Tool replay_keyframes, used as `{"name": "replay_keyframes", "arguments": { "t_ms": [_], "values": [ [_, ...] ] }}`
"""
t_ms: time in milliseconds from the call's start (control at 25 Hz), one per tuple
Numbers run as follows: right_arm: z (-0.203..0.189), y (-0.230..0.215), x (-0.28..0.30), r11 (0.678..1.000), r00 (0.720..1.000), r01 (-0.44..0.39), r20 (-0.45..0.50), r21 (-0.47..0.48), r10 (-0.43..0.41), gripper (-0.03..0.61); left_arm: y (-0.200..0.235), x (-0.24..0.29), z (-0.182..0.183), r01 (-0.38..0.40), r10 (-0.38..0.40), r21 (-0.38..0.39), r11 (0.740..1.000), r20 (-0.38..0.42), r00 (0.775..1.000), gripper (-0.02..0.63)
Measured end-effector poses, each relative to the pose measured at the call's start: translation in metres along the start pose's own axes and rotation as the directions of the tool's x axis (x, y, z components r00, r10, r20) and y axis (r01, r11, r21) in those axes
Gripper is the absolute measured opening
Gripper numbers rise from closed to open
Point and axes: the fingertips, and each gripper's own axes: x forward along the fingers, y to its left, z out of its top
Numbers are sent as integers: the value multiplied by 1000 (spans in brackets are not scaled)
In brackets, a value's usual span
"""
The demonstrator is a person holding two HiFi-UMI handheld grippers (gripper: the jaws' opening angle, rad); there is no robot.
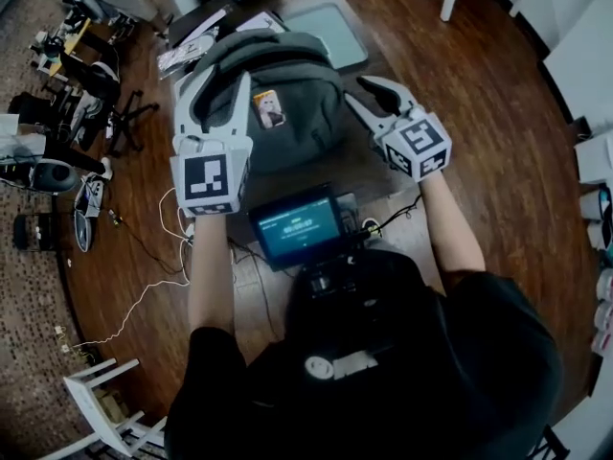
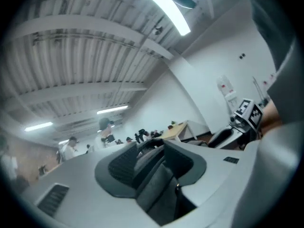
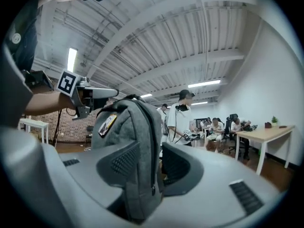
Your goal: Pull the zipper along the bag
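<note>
A grey backpack (image 1: 287, 103) stands on a table (image 1: 374, 175) over a wooden floor (image 1: 479, 84). The left gripper (image 1: 215, 92) sits at the bag's left side, a fold of fabric between jaws that stand apart. The right gripper (image 1: 362, 99) is on the opposite side, also unclenched, straddling the zipper (image 3: 154, 160) edge.

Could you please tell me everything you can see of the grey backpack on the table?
The grey backpack looks like woven fabric, rounded at the top, with a small colourful tag on its front. It stands upright on the table. A zipper runs down its side, its pull low down. Its fabric sits between the open left claw and the open right claw.
</note>
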Motion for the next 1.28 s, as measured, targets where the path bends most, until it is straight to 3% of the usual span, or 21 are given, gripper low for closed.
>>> {"name": "replay_keyframes", "arguments": {
  "t_ms": [80, 200, 280, 400, 440, 480, 600, 640, 800, 960, 1120, 1160, 1200, 1280],
  "values": [
    [-2, 4, 1, 1000, 1000, -12, 4, 4, 12, 178, -10, 5, 4, 120, -113, 161, 980, -51, 992, 314],
    [2, 12, 1, 999, 1000, -29, -2, 14, 29, 178, -15, 7, 9, 303, -254, 299, 905, -190, 948, 375],
    [5, 17, 1, 999, 999, -41, -2, 9, 41, 176, -16, 1, 4, 440, -339, 325, 837, -323, 883, 407],
    [5, 21, 2, 998, 998, -61, 8, 9, 61, 176, -24, -6, -23, 638, -434, 318, 701, -519, 736, 441],
    [5, 22, 3, 998, 998, -68, 11, 10, 68, 176, -24, -4, -27, 665, -439, 319, 675, -550, 710, 445],
    [5, 23, 3, 997, 997, -74, 13, 12, 74, 178, -22, -2, -28, 676, -439, 320, 664, -566, 698, 446],
    [10, 27, 2, 995, 995, -95, 16, 18, 94, 179, -15, 6, -21, 696, -459, 282, 661, -582, 672, 446],
    [13, 28, 1, 995, 995, -101, 15, 16, 101, 181, -14, 7, -21, 710, -473, 261, 654, -592, 653, 446],
    [26, 35, -5, 992, 992, -128, 16, -4, 129, 187, -21, -1, -23, 791, -559, 114, 602, -647, 519, 446],
    [41, 36, -23, 990, 990, -141, 14, 6, 141, 192, -25, -4, -10, 826, -614, -6, 564, -672, 415, 446],
    [47, 48, -30, 987, 987, -162, 19, 7, 162, 193, -34, -22, -13, 866, -715, -161, 473, -644, 271, 446],
    [47, 51, -30, 987, 986, -164, 23, 4, 163, 195, -38, -25, -16, 874, -711, -153, 462, -652, 262, 446],
    [47, 52, -30, 987, 986, -162, 30, -1, 162, 195, -42, -26, -20, 878, -694, -119, 464, -665, 276, 446],
    [44, 52, -32, 989, 988, -148, 39, -16, 149, 199, -46, -21, -26, 867, -635, -11, 498, -685, 356, 408]
  ]
}}
